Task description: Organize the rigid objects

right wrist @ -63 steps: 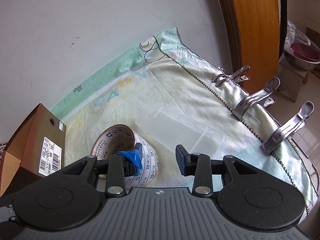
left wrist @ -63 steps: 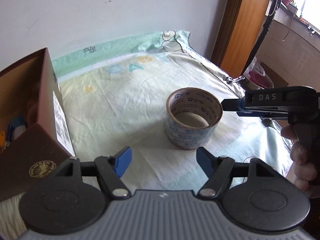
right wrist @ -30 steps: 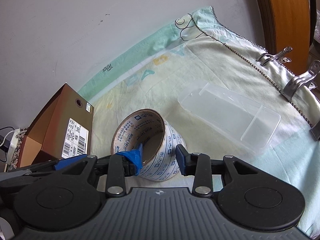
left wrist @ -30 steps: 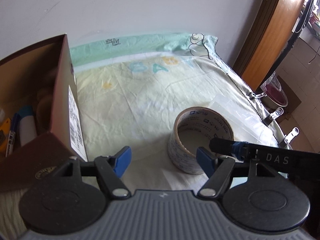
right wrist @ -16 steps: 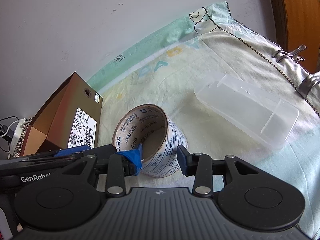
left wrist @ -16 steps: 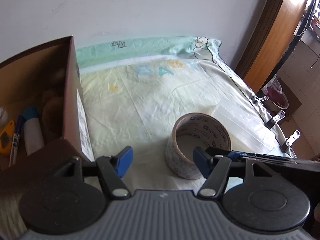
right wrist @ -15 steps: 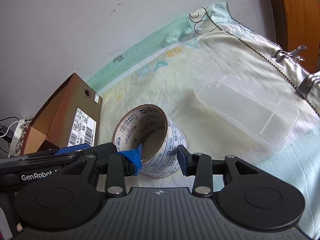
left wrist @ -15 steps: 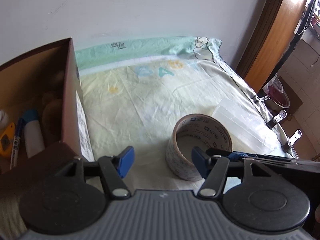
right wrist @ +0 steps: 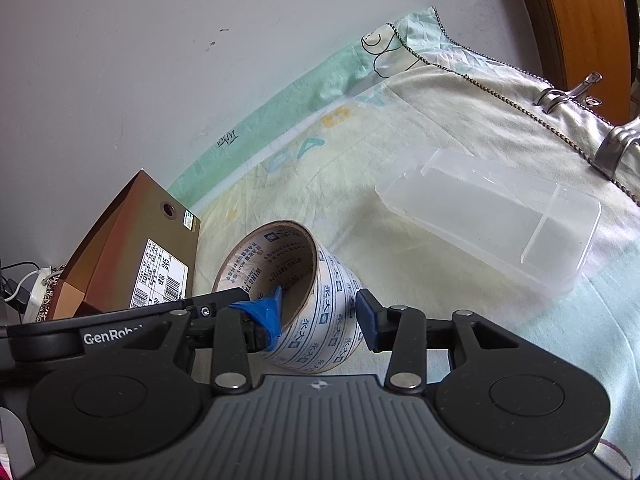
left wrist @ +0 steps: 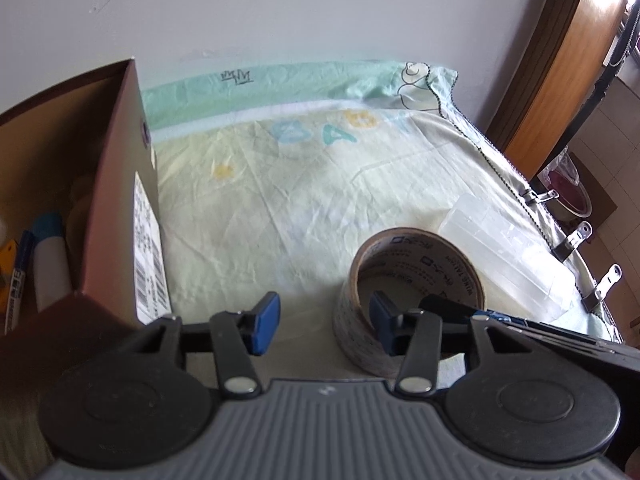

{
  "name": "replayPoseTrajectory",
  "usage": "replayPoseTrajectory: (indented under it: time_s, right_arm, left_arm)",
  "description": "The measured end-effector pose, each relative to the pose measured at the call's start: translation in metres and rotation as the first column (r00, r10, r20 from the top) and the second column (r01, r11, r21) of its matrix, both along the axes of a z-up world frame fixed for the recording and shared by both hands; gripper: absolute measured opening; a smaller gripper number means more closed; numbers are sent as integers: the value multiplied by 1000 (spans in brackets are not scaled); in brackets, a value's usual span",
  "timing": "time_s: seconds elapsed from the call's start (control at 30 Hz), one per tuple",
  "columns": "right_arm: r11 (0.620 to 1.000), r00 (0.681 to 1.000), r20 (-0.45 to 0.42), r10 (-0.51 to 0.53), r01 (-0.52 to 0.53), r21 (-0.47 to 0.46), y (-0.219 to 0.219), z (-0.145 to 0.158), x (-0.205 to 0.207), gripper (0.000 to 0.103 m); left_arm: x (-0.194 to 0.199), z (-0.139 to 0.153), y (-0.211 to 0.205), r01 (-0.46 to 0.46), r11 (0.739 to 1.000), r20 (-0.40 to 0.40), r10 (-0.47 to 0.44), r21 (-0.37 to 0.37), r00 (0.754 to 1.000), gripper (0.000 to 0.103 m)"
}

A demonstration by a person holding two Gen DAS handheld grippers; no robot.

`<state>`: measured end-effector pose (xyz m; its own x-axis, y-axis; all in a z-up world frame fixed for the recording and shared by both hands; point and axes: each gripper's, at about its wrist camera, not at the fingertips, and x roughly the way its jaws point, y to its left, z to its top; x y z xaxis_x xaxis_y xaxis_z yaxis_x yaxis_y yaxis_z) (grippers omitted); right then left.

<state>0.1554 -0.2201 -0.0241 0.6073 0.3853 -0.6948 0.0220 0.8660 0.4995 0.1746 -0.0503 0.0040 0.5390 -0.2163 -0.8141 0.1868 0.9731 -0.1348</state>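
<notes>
Jaws on the right gripper are set around the wall of the packing tape roll, one blue pad tucked inside the core and the other at the printed outer face. A thin gap looks to be left at the outer pad, though it's hard to call from this angle, so a firm clamp can't be confirmed. The roll is seen tilted, its opening turned up and toward the brown shoebox.

The left gripper is held with its jaws wide apart and nothing between them, right next to the roll, with its right pad overlapping the roll's rim in that view. Inside the shoebox, a white tube with a blue cap and a pen can be made out.

A clear plastic tray is lying on the cloth-covered counter just beyond the roll, and metal clips are pinned along the cloth's edge.
</notes>
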Motion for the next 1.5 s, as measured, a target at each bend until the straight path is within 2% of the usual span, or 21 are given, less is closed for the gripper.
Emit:
replayPoseTrajectory:
  time_s: [0.03,0.1,0.27,0.4,0.47,0.57,0.73,0.97,1.33,1.5]
  right_arm:
    - [1000,1000,4,-1,1,0,0,0,-1,24]
    - [1000,1000,12,-3,3,-5,2,0,-3,23]
    - [1000,1000,29,5,-5,-20,4,2,-5,20]
    - [1000,1000,29,6,-6,-18,3,4,-6,17]
    - [1000,999,40,6,-5,-17,3,6,-9,14]
    - [1000,998,58,4,-4,0,1,11,-15,13]
    - [1000,996,89,27,-26,-7,8,23,-19,11]
    - [997,981,183,70,-66,-29,22,54,-24,11]
    - [983,938,295,183,-179,-41,70,90,-17,11]
    - [972,916,329,231,-233,-34,96,100,-12,11]
  left_arm:
    - [1,-1,0,1,1000,-2,-1,2,1000,52]
    - [3,-3,0,10,1000,-14,-10,-13,1000,47]
    - [-1,-2,-5,41,998,-12,-42,-40,999,21]
    - [-8,-1,-6,40,999,6,-40,-33,999,20]
    - [-11,0,-2,31,998,9,-30,-50,999,15]
    - [-17,6,5,31,996,17,-30,-81,999,15]
    - [-30,22,9,29,997,68,-24,-68,997,15]
    - [-43,52,25,12,997,151,-1,-71,989,15]
    - [-65,84,74,-44,998,248,52,-35,967,14]
    - [-72,93,98,-76,997,275,68,15,959,14]
